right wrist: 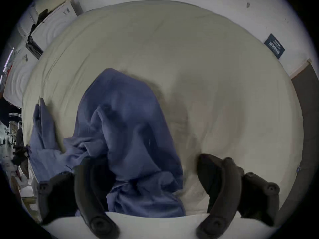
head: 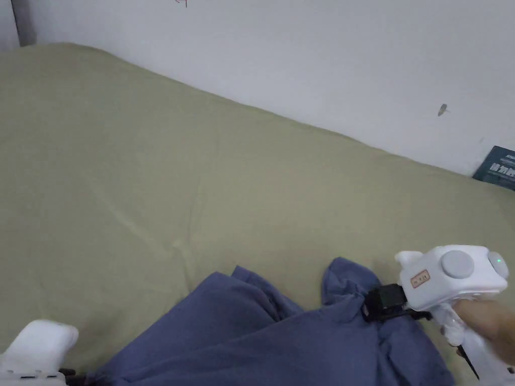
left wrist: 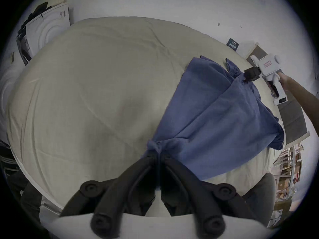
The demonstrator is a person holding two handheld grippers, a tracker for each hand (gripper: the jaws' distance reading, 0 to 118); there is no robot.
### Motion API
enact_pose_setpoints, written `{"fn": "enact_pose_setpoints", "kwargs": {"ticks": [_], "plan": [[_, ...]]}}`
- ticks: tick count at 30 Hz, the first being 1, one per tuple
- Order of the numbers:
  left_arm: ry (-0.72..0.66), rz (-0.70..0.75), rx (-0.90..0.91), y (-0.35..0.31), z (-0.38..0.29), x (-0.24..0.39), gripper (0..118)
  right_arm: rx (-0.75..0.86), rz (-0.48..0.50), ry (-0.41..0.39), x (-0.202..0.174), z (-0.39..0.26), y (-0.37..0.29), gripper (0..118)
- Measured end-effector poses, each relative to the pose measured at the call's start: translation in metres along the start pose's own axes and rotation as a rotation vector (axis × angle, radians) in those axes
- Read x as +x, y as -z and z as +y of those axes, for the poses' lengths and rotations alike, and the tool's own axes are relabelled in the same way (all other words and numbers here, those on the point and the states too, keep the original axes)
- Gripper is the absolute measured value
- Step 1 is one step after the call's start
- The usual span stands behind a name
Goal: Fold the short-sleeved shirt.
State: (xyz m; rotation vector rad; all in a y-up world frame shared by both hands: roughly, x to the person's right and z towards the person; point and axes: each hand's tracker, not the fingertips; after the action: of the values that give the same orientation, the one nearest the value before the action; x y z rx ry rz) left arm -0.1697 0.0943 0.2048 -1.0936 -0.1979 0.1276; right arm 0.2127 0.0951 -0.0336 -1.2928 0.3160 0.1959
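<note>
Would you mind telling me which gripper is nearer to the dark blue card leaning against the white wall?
Right. The right gripper is at the blue short-sleeved shirt on the card's side of the bed; the left gripper holds the shirt's opposite end, farther off.

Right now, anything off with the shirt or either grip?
The blue shirt is bunched, not spread flat on the bed. The left gripper pinches a gathered wad. The right gripper is open, cloth loose between the jaws.

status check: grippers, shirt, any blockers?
Left gripper shut on bunched shirt corner. Right gripper jaws spread, shirt lying between them. Shirt crumpled, unfolded, on the bed. Nothing in the way.
</note>
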Motion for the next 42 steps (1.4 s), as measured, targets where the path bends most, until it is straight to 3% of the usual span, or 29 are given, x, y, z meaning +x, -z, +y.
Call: {"fn": "enact_pose_setpoints", "kwargs": {"ticks": [2,3,4,5,7,10,18,25,42], "plan": [[-0.003,-0.008,0.004,-0.001,0.000,-0.002,5,0.069,-0.004,0.044,0.003,-0.005,-0.013,86],[-0.007,-0.012,0.010,-0.002,0.001,-0.003,5,0.084,-0.013,0.044,-0.001,-0.009,-0.022,68],[-0.016,-0.015,0.017,-0.003,0.003,-0.003,5,0.108,0.007,0.046,0.001,-0.012,-0.029,21],[-0.025,-0.020,0.021,-0.004,0.005,-0.003,5,0.123,0.095,0.038,0.000,-0.016,-0.036,5],[-0.028,-0.013,0.045,-0.008,0.009,-0.002,5,0.221,0.021,-0.009,-0.020,-0.028,-0.062,5],[-0.025,-0.024,0.093,-0.022,0.018,0.001,5,0.321,-0.003,-0.034,-0.041,-0.044,-0.098,5],[0.075,-0.008,0.298,-0.083,0.093,0.016,5,0.632,0.015,0.049,-0.029,-0.055,-0.216,5],[0.134,0.025,0.434,-0.131,0.192,0.023,5,0.844,-0.063,0.035,-0.017,-0.033,-0.301,5],[0.232,0.172,0.696,-0.193,0.392,0.058,5,1.095,-0.222,0.032,0.012,0.064,-0.402,5]]}}
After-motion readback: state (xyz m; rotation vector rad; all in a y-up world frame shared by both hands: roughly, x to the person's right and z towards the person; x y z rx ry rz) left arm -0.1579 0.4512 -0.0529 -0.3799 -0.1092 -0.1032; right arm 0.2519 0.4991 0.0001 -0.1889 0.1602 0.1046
